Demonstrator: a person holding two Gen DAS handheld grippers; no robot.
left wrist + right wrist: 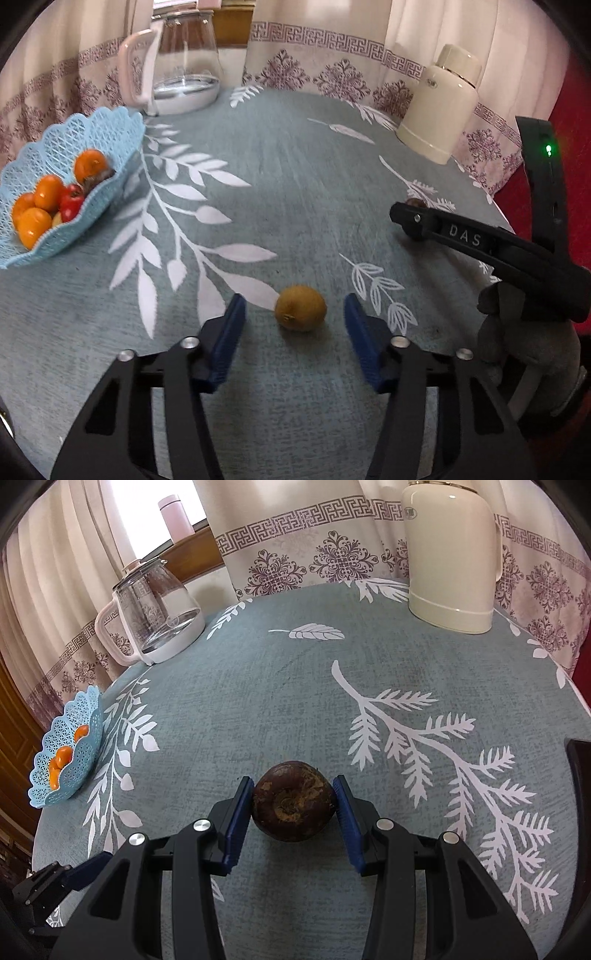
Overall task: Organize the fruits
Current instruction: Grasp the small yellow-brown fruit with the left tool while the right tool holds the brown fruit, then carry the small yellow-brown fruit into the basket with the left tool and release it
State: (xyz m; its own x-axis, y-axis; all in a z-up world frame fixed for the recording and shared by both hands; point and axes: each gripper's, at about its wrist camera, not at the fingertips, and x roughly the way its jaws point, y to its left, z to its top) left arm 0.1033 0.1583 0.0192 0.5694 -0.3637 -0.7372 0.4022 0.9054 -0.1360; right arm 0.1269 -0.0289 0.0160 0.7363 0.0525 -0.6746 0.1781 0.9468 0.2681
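A brownish-green kiwi (300, 308) lies on the grey-blue leaf-print tablecloth (295, 184), between the blue pads of my left gripper (294, 301), which is open and not touching it. In the right wrist view my right gripper (292, 781) is shut on a dark brown round fruit (293, 805), with a pad against each side. I cannot tell whether this fruit rests on the cloth. The left wrist view shows that gripper's black finger (417, 221) at the right. At the left, a light blue lattice basket (55, 147) holds several oranges and a red fruit.
A glass kettle (184, 62) with a white handle stands at the back left. At the back right is a cream thermos jug (439, 103). Patterned curtains hang behind the table. The round table's edge falls away at the right, by a red surface.
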